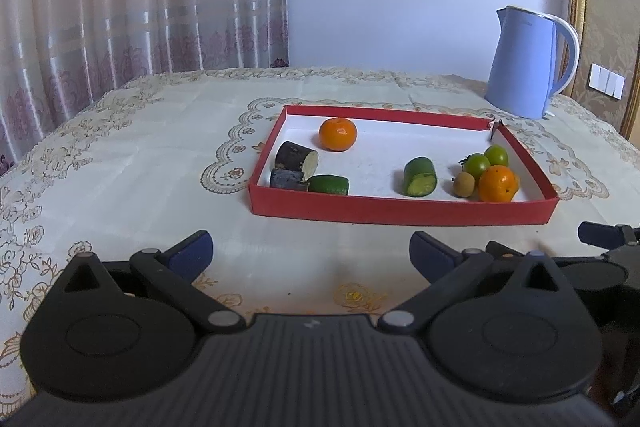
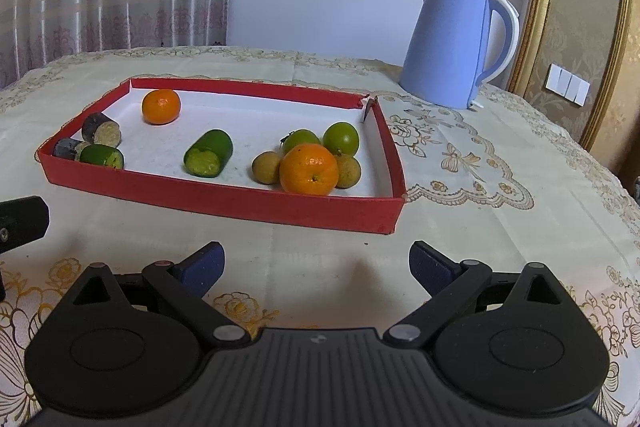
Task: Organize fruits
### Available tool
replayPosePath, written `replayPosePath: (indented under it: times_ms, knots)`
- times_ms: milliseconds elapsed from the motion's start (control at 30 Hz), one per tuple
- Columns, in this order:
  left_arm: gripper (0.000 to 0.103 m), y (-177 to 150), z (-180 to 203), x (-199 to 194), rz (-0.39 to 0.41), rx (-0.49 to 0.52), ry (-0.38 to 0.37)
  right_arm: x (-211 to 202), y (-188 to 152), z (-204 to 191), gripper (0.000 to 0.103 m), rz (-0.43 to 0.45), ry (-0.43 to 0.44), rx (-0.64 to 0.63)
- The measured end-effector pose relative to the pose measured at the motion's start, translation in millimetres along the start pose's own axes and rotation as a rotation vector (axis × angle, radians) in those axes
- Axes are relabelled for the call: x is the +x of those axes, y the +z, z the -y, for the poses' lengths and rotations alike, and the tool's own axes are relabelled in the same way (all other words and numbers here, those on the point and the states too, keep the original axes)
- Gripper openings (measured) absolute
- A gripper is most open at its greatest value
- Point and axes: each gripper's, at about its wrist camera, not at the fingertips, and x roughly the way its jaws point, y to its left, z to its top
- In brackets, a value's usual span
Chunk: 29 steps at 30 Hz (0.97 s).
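A red tray [image 1: 400, 210] [image 2: 224, 198] with a white floor lies on the table. At its left are two dark sugarcane pieces [image 1: 296, 157] [image 2: 101, 128], a green cucumber piece [image 1: 329, 184] [image 2: 101, 155] and an orange [image 1: 338, 134] [image 2: 161, 106]. In the middle lies another cucumber piece [image 1: 420, 177] [image 2: 209, 153]. At its right sit a second orange [image 1: 498, 183] [image 2: 309, 169], two green fruits [image 1: 486, 161] [image 2: 341, 138] and brown longans [image 1: 464, 184] [image 2: 266, 167]. My left gripper [image 1: 311, 257] and right gripper [image 2: 316, 265] are open and empty, in front of the tray.
A light blue kettle [image 1: 528, 65] [image 2: 456, 45] stands behind the tray's right corner. A patterned tablecloth [image 1: 140, 167] covers the table. Curtains hang at the back left. The right gripper's finger [image 1: 604, 233] shows at the right in the left wrist view.
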Motion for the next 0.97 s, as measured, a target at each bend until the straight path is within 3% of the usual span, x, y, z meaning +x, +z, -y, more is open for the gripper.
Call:
replayPosePath:
  times_ms: [967]
  knots:
    - [0.103, -3.3, 10.5, -1.9, 0.036, 0.061, 0.015, 6.0, 0.7, -1.7, 0.100, 0.004, -0.009, -0.008]
